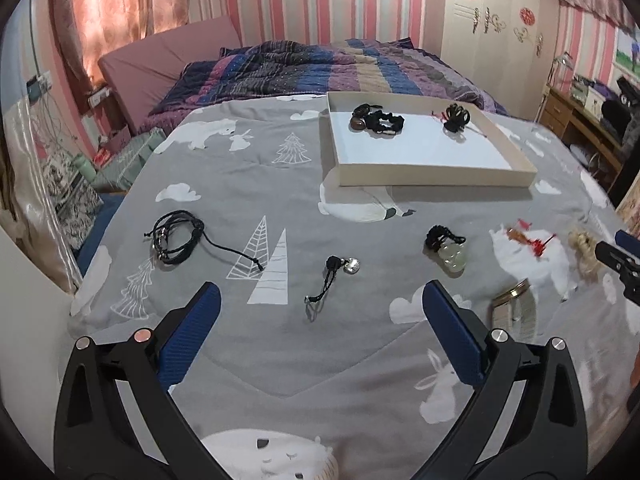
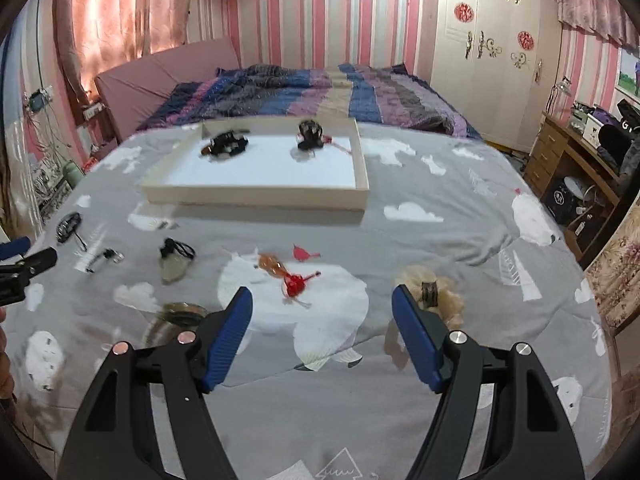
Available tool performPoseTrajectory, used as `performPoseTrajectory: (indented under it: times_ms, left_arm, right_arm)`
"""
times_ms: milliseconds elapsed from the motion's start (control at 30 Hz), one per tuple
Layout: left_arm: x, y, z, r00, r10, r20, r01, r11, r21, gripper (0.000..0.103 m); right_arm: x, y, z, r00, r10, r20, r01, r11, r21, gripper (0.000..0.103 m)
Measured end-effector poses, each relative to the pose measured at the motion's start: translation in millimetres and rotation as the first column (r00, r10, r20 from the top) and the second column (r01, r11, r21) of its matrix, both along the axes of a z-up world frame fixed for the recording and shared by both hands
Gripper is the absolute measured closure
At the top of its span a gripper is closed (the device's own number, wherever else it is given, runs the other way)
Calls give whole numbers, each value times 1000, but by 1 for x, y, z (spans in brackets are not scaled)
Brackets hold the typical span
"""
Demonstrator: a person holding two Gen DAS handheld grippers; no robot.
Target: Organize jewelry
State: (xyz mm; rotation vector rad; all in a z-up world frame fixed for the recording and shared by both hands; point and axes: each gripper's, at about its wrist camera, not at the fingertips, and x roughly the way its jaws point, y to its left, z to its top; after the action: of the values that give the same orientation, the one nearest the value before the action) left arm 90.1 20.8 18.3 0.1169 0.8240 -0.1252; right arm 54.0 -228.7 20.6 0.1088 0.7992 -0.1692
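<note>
With both tools spread and empty, the left tool [image 1: 320, 308] and right tool [image 2: 322, 312] are being lowered toward loose jewelry on the bed [image 1: 280, 360], each needing closing on a piece for the tray [image 1: 432, 174].

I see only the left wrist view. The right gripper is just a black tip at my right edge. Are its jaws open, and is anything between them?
Observer: The right gripper is open, with nothing between its jaws.
Operator: What lies nearest in front of it?
Observer: A red tassel ornament lies on the bedspread just ahead of the gap, untouched.
Operator: And the fluffy beige piece?
Observer: The fluffy beige piece lies close by the picture-right finger, with a dark band on it.
</note>
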Motion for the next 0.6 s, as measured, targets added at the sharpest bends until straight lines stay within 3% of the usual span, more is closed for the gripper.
performPoseTrajectory:
  times_ms: [600]
  left_arm:
    - [49,-7,-48,995,-13,-94,9,999,-36,4]
  right_arm:
    - [55,11,-48,997,41,-72,-38,999,33,30]
